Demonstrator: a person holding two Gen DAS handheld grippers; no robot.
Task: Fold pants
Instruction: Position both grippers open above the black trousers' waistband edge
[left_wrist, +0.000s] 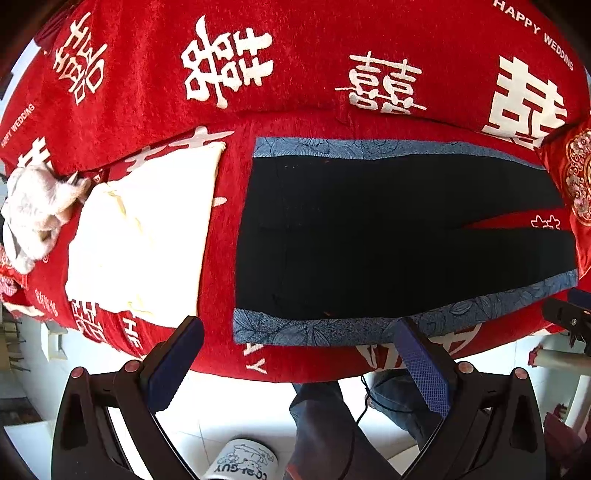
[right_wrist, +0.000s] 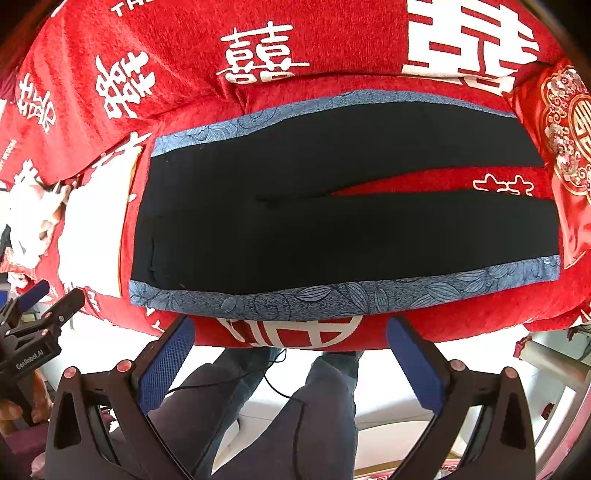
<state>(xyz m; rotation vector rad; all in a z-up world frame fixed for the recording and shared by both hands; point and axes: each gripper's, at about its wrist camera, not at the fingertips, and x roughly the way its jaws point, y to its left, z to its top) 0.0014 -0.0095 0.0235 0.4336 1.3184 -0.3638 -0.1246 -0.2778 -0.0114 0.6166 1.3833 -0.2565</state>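
Note:
Black pants (left_wrist: 388, 236) with blue patterned side stripes lie flat on a red sofa seat, waistband to the left and both legs running right with a narrow gap between them. In the right wrist view the same pants (right_wrist: 332, 229) fill the middle. My left gripper (left_wrist: 299, 328) hovers open just in front of the pants' near blue stripe (left_wrist: 314, 328), holding nothing. My right gripper (right_wrist: 288, 325) is open too, its blue pads below the near stripe (right_wrist: 332, 295) at the seat's front edge. The left gripper (right_wrist: 48, 299) shows at that view's left edge.
A cream folded cloth (left_wrist: 147, 229) and a white plush toy (left_wrist: 37, 210) lie left of the pants. A red embroidered cushion (right_wrist: 569, 147) sits at the right end. The red sofa cover (left_wrist: 295, 66) rises behind. A person's legs (right_wrist: 295, 406) stand on the white floor below.

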